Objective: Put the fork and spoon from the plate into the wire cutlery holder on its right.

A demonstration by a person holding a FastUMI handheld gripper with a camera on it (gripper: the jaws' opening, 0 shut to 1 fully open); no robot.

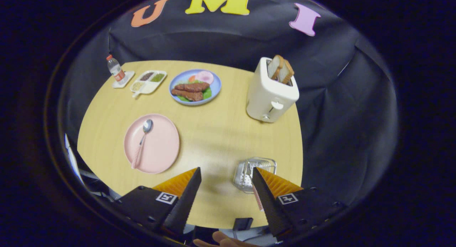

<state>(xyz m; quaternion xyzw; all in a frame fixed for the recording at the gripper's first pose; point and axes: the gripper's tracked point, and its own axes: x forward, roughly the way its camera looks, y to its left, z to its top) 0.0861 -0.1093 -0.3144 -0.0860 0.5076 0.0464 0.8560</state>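
Observation:
A pink plate (162, 150) lies on the wooden table, ahead and left of my fingers. On its left half rests a spoon (141, 142) with a pink striped handle, bowl pointing away from me. The wire cutlery holder (249, 174) stands to the plate's right, just by my right fingertip (257, 175). A pink striped handle, the fork's (257, 199), sticks out of the holder along the inner edge of that finger. My gripper (226, 170) is open above the table's near edge, with nothing between its fingers.
A white toaster (270, 93) with two bread slices stands beyond the holder. A blue plate of food (195, 86), a divided snack tray (148, 82) and a small bottle (115, 69) line the far side. A hand (221, 242) is below the fingers.

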